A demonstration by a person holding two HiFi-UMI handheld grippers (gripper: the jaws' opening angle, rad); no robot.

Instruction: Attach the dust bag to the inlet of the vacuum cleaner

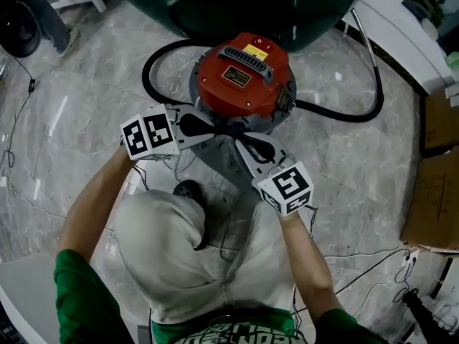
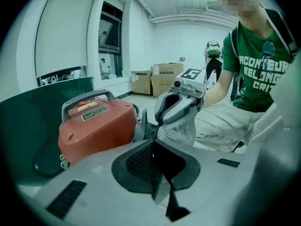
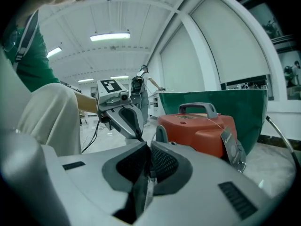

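my left claw (image 1: 217, 128) and right claw (image 1: 242, 137) each pinch the grey dust bag (image 2: 181, 128) at the vacuum cleaner's (image 1: 240, 77) near side.

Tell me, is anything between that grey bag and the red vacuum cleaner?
Nothing visible does. The left gripper and right gripper pinch the bag close to the near side of the vacuum cleaner; its hose lies off to the sides. The inlet isn't visible.

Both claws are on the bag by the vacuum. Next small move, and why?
Probably ease both forward toward the red vacuum cleaner: the left claw and right claw are each shut on the grey dust bag, held just short of the body. I can't see the inlet clearly.
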